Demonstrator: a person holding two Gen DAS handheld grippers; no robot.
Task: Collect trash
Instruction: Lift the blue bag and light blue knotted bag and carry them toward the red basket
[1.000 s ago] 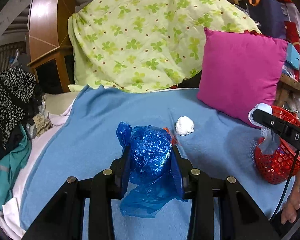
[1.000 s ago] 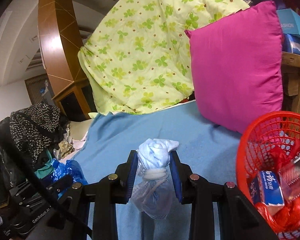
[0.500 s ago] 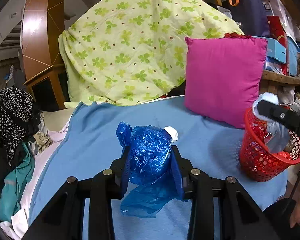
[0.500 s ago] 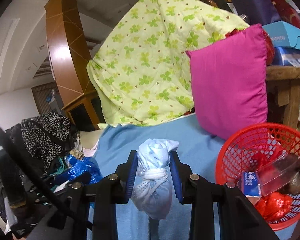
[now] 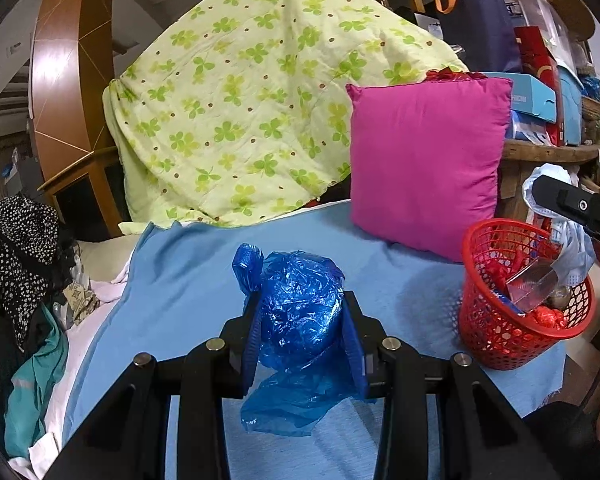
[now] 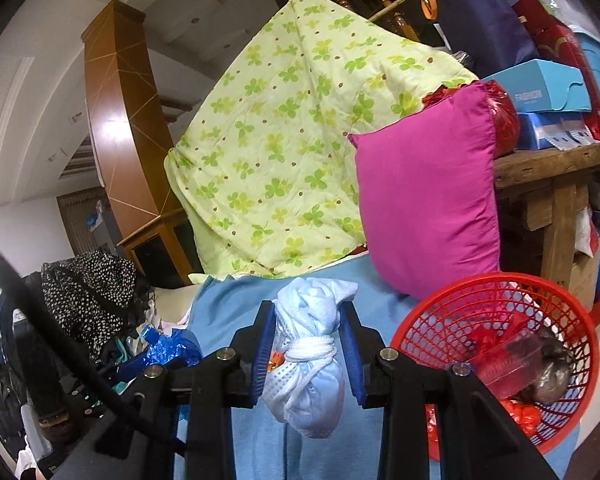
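Trash: a crumpled blue plastic bag [image 5: 300, 312] and a knotted pale-blue bundle [image 6: 312, 356], each held clear above the bed.
Left gripper [image 5: 300, 320]: its fingers [image 5: 252, 336] are clamped on the blue plastic bag, which bulges above them while a loose tail hangs below.
Right gripper [image 6: 308, 348]: its fingers [image 6: 350, 352] are pressed tight on the knotted pale-blue bundle at its white tie; the lower part hangs free beneath.
Red basket [image 5: 496, 332]: stands at the right edge of the blue blanket [image 5: 188, 280], just beside the right gripper, with red wrappers and a clear plastic piece inside.
Bundle seen from the left: it hangs over the basket's far rim.
Magenta pillow [image 5: 424, 160]: upright on the blanket behind the basket.
Green clover quilt [image 5: 252, 112]: draped behind the blanket, left of the pillow.
Clothes pile [image 5: 16, 260]: at the blanket's left side.
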